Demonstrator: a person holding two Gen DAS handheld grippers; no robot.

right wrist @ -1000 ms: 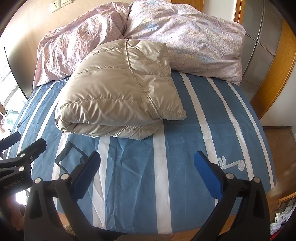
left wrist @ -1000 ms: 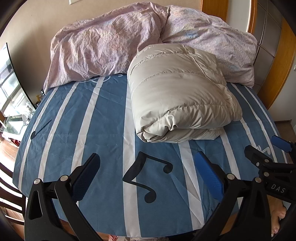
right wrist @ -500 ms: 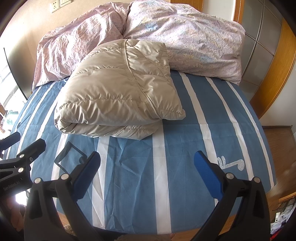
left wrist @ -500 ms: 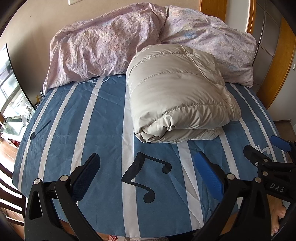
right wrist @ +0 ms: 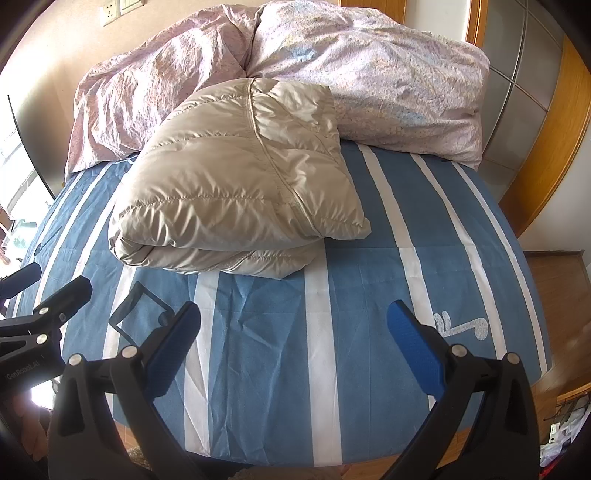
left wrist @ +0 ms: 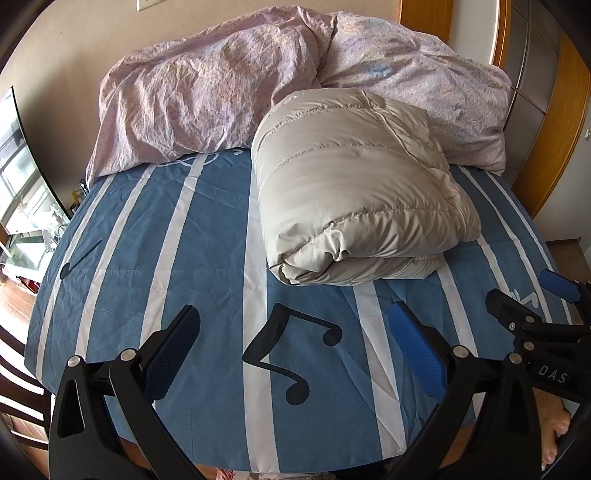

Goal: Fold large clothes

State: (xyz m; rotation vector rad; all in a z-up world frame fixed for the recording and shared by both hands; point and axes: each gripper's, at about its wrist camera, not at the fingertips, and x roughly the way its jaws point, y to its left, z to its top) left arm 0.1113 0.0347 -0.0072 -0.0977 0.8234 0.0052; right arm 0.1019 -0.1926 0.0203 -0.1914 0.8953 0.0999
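We're in a bedroom at home. A bed [left wrist: 207,236] fills the view, dressed in a blue sheet [right wrist: 369,288] with white stripes and black music notes [left wrist: 291,354]. A crumpled pink floral duvet [left wrist: 207,96] is heaped at the head against a beige wall [left wrist: 74,40]. We see a wall socket [right wrist: 110,14], wood-framed wardrobe doors [right wrist: 532,96] on the right, and wooden flooring [right wrist: 561,295] beside the bed.

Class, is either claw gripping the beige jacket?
No. Both claws, left and right, hang open above the sheet, short of the jacket.
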